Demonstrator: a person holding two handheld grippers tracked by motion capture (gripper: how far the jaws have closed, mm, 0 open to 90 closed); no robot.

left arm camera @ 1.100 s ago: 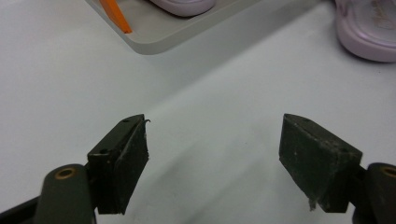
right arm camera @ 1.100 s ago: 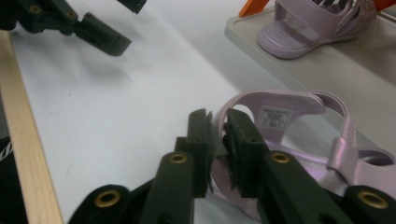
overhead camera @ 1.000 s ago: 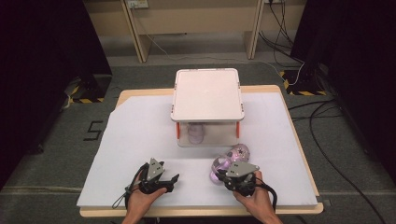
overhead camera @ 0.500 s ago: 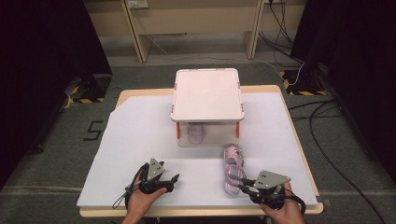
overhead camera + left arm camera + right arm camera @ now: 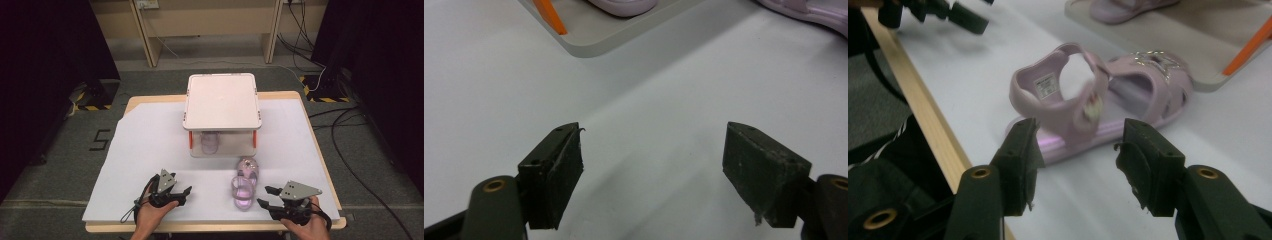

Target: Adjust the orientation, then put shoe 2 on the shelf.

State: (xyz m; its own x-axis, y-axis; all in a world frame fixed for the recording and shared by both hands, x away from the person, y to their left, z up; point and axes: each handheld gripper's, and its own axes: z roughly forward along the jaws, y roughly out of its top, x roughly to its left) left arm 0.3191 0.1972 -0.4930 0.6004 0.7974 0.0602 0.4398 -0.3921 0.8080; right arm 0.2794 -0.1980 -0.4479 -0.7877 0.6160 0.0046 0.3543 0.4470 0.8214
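A wooden table (image 5: 306,105) carries everything, its light edge showing around a white sheet (image 5: 145,150) that covers nearly the whole top. On the sheet, toward the far middle, stands a small white two-tier rack (image 5: 222,100) with orange posts. A lilac sandal (image 5: 210,141) lies on the rack's lower shelf, under its top board. A second lilac sandal (image 5: 244,183) lies flat on the sheet just in front of the rack's near right corner, apart from it, heel strap toward the table's near edge, sole down, decorated toe toward the rack
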